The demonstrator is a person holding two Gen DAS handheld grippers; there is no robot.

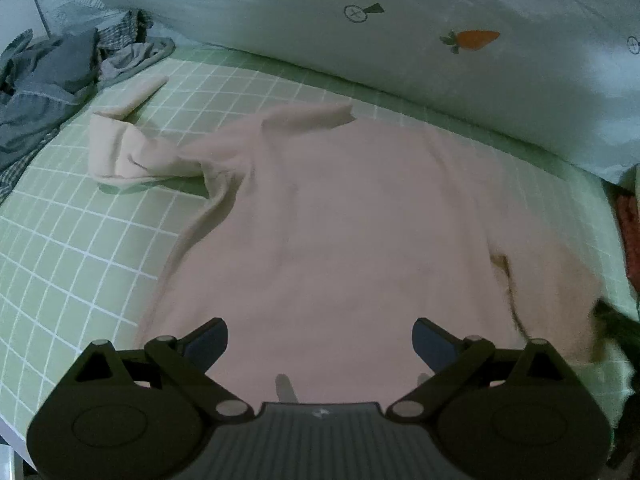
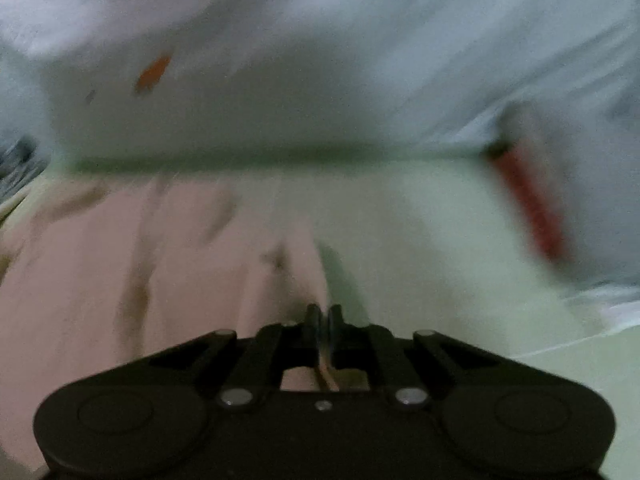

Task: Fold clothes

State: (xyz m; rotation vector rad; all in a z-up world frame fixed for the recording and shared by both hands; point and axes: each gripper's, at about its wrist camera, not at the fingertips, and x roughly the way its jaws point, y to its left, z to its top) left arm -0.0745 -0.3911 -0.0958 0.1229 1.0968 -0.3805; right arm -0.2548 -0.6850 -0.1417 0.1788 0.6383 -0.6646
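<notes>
A pale pink long-sleeved top lies spread flat on the green checked bed sheet, its left sleeve bent back near the collar. My left gripper is open and hovers over the top's lower hem, holding nothing. In the blurred right wrist view my right gripper is shut on a pinched edge of the pink top, at its right side. The right gripper appears as a dark shape at the top's right sleeve in the left wrist view.
A white quilt with carrot prints runs along the far side of the bed. A heap of grey and checked clothes lies at the far left. A red item sits by the quilt on the right.
</notes>
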